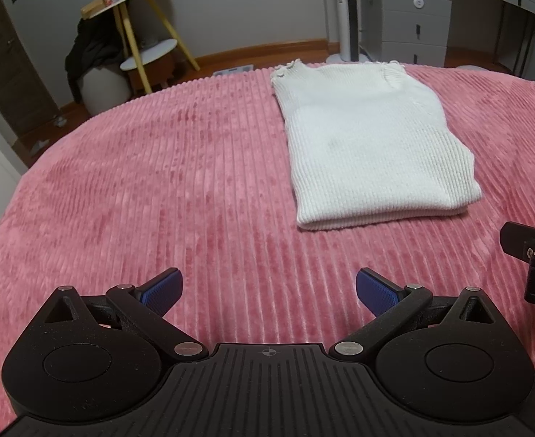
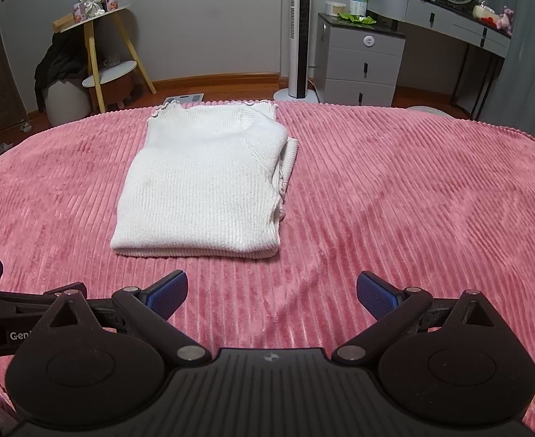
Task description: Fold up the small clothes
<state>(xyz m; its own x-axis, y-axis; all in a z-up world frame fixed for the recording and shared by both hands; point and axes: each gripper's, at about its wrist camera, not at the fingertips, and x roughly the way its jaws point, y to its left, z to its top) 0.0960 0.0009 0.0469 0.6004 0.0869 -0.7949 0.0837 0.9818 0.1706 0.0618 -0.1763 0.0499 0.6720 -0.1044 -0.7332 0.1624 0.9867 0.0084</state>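
**Folded white knit on pink bed, both tools idle and apart**

Soft, light, limp: a ribbed white sweater (image 1: 373,145) already folded into a thick rectangle, lying flat at about 1 o'clock from the left gripper (image 1: 269,291) and 11 o'clock from the right gripper (image 2: 271,293). Probably springy and grippy rather than slippery, with layers likely to slide apart if lifted by one ply only. Not fragile, though the knit could snag on pad edges. Best taken, by this reading, at the near folded edge, pinching the whole stack at both near corners, one tool per corner. Loose frilled sleeve or hem edges showing along the 3 o'clock side in the right wrist view; worth tucking or catching with the stack.

Left gripper spread wide, blue pads (image 1: 161,291) well apart, holding nothing. Right gripper likewise spread, empty, hovering near the bed's close edge.

Underneath, a pink corduroy-ribbed bedspread (image 2: 413,200), plush, likely yielding under pressure, so scooping beneath the fold should be easy. Beyond, at 12 o'clock, a tower fan (image 2: 300,36); at 1 o'clock, a grey drawer unit (image 2: 362,62) and vanity desk (image 2: 449,18); at 10 o'clock, a yellow-legged side table (image 2: 99,36) with dark clothing draped beside it.
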